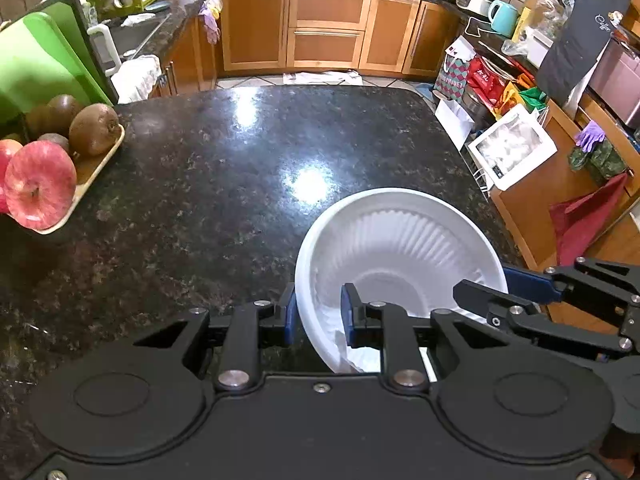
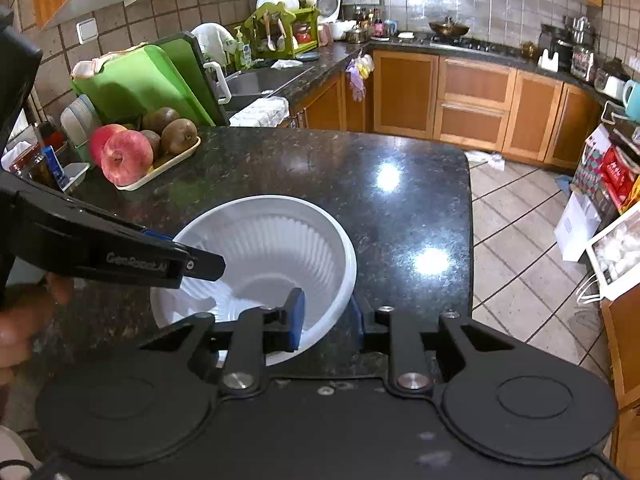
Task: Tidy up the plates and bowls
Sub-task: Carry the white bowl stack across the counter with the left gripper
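- Left wrist view: white ribbed bowl sits on the tabletop, near its right edge.
- Left hand-held gripper and right hand-held gripper each pinch the bowl's rim.
- Bare surface extends beyond it.

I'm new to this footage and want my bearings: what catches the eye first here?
A white ribbed bowl sits on the dark speckled counter, near its front edge, with the left gripper and the right gripper each straddling its rim from opposite sides. At the counter's far left, a tray holds red apples and kiwis.
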Tool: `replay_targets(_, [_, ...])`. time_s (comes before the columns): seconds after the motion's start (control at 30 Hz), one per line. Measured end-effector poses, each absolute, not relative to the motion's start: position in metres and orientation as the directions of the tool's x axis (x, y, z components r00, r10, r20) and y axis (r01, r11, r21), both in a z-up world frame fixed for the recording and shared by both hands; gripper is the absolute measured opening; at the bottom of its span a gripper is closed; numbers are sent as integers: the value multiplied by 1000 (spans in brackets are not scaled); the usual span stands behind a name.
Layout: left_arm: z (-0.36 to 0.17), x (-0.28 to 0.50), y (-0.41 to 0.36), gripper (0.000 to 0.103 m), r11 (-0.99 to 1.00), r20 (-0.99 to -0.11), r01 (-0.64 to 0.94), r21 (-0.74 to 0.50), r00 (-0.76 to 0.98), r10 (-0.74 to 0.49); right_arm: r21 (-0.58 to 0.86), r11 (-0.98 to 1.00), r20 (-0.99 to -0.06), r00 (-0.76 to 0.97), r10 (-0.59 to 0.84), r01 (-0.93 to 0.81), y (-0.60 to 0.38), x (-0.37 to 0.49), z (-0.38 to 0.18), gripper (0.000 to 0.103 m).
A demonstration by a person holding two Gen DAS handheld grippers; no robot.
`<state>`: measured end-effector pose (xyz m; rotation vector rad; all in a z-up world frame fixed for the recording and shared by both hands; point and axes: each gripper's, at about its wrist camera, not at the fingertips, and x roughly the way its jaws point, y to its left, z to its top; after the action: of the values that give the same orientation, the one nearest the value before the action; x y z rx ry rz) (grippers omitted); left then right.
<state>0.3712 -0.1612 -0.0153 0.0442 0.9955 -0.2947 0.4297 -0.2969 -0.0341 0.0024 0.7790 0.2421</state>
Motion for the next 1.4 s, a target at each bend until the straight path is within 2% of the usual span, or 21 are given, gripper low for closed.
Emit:
replay_targets(0.27, [-2, 361, -156, 29, 959, -817, 258, -115, 525, -239, 95, 971, -673, 705, 225, -219, -301, 415, -18, 23])
replay_targets(0.47, [25, 340, -152, 28, 961, -774, 260, -93, 589, -234, 68, 973, -632, 745, 212, -219, -297, 392, 12, 21])
replay_targets(1.0, [96, 254, -135, 28, 951, -688, 300, -80, 674, -270, 57, 975, -534, 819, 212, -215, -288, 275, 106, 21])
replay_targets(1.23, [106, 216, -113, 28, 946, -678, 307, -101, 674, -291, 65, 970, -502, 832, 234, -233, -271, 217, 130, 21])
replay_targets(1.4, [98, 195, -100, 28, 948, -702, 302, -103, 653, -284, 65, 968, -523, 818, 239, -241, -253, 183, 121, 21])
